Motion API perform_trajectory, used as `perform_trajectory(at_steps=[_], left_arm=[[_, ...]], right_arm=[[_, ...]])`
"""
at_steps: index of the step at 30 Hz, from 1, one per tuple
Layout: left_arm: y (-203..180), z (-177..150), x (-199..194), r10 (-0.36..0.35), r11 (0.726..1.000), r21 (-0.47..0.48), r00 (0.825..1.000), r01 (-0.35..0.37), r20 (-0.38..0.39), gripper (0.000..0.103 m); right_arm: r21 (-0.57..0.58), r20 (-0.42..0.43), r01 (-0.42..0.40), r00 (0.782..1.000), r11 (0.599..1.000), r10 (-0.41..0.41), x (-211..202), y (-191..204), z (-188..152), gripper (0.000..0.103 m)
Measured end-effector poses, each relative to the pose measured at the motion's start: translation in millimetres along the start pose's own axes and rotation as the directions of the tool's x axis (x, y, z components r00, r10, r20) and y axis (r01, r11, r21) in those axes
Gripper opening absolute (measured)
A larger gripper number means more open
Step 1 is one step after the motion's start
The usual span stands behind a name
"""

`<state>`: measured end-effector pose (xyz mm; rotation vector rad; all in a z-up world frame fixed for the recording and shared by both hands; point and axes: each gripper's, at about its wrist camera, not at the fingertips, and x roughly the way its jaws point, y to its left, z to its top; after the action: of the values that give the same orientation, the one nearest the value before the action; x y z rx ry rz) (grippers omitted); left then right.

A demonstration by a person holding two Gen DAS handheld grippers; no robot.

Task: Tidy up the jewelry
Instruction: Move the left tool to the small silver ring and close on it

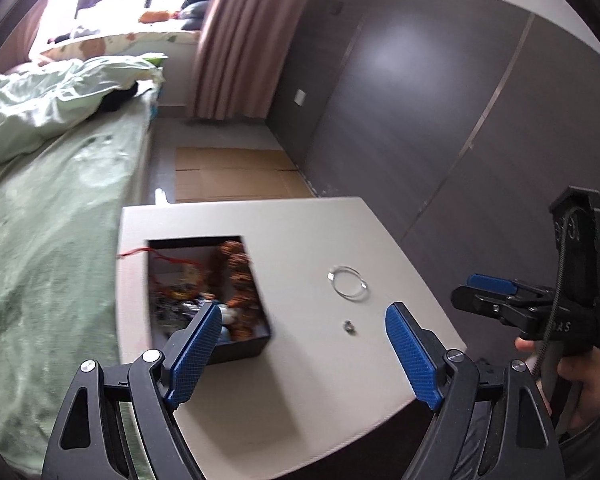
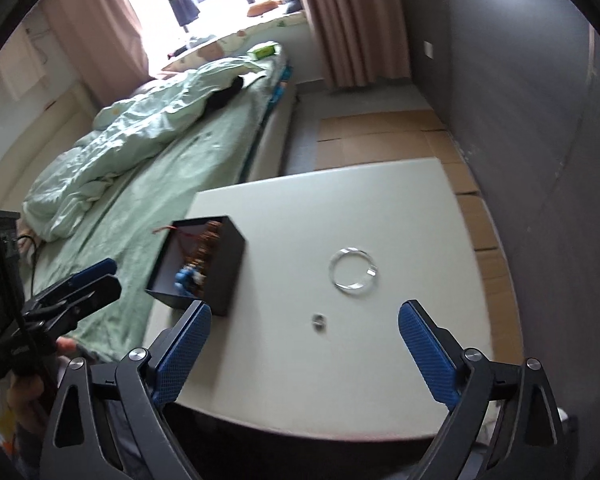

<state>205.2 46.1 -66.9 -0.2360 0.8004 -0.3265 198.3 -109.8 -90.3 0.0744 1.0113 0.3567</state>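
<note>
While both tools hover off the near edge of the white table (image 2: 380,208), nothing is gripped: left gripper (image 1: 300,354) and right gripper (image 2: 304,354) each stand w/ blue pads wide apart, empty.

Step in hand, by my reading: approach to pick-up. Black box (image 2: 224,268) sits at approx 10 o'clock on the table, already holding beads & red cord. Thin bangle (image 2: 353,270) lies loose at approx 1 o'clock, well apart from the box; small ring (image 2: 319,320) sits nearer, at centre.

Next move calls for: lower one gripper over the ring or bangle, close carefully – both flat, thin, likely to slip.

Hard to make out: box contents blurred; ring type unclear; the person shows only as fingers.
</note>
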Motion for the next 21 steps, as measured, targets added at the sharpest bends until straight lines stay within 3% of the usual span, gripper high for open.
perform_trajectory(at_steps=[2,3,10,14,21], left_arm=[[-11,-4,8,0.001,1.0,0.029,1.0,-0.001,-0.011,0.085],[-14,-5,11,0.003,0.999,0.039,1.0,-0.002,-0.018,0.085],[-43,-18,48,0.009,0.993,0.115,0.997,-0.001,-0.074,0.085],[-58,-25,70,0.018,0.982,0.188,0.993,0.005,-0.118,0.085],[-65,-29,108,0.004,0.976,0.216,0.983,0.036,-0.181,0.085]], right_arm=[[0.02,-0.007,0.002,1.0,1.0,-0.002,1,-13,-7,0.096],[0.025,-0.014,0.007,1.0,1.0,-0.007,2,-18,-10,0.103],[0.063,0.011,0.076,0.997,0.995,-0.076,5,-52,-28,0.103],[0.102,0.029,0.055,0.998,0.993,-0.058,5,-77,-36,0.103],[0.165,0.053,0.024,0.998,0.986,-0.033,12,-105,-49,0.103]])
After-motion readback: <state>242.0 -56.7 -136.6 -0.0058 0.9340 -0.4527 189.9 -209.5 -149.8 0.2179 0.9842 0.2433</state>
